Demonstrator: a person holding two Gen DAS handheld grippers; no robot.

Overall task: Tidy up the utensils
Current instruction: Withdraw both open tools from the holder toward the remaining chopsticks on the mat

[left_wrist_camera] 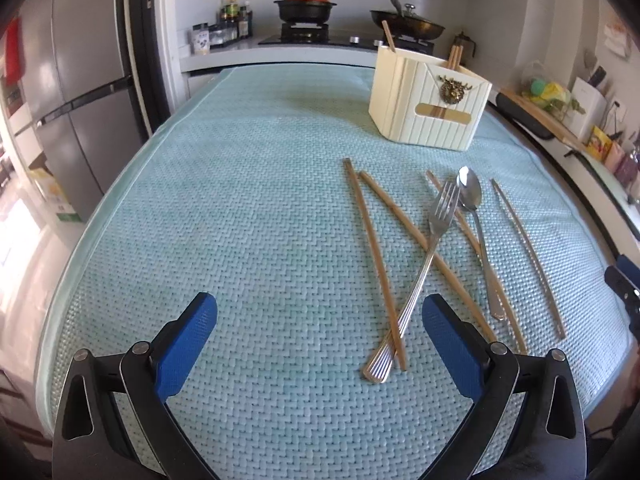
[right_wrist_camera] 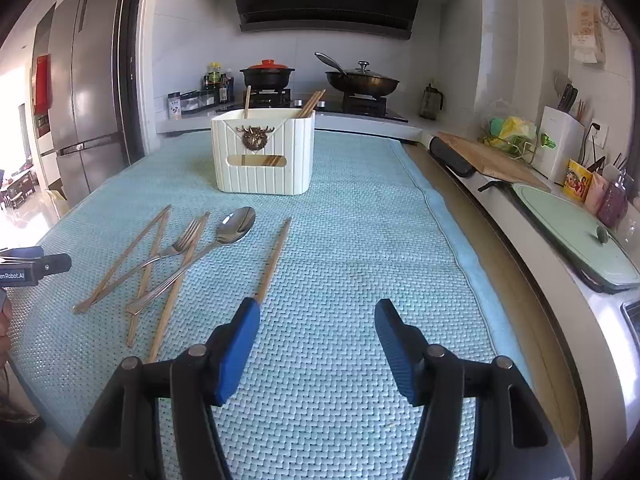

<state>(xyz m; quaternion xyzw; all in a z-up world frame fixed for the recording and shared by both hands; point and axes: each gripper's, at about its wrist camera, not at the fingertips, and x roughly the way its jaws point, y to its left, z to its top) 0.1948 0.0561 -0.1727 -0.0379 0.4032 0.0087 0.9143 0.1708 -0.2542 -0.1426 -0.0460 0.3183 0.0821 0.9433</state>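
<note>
Silver metal fork (left_wrist_camera: 428,264) lies across thin wooden chopsticks (left_wrist_camera: 374,256) on the blue-green woven mat (left_wrist_camera: 240,200). Both claws, left gripper (left_wrist_camera: 320,344) and right gripper (right_wrist_camera: 316,344), are spread wide and hold nothing. Grabbing one stick might drag the fork along.

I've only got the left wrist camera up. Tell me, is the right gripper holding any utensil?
Observer: No. The right gripper is open over bare mat, with nothing between its fingers.
Operator: Which utensil is closest to it?
Observer: A lone chopstick. In the right wrist view its near end reaches the tip of the gripper's left finger; I cannot tell whether they touch.
Operator: Anything on its other side?
Observer: Only mat up to its edge, then a strip of bare tabletop.
</note>
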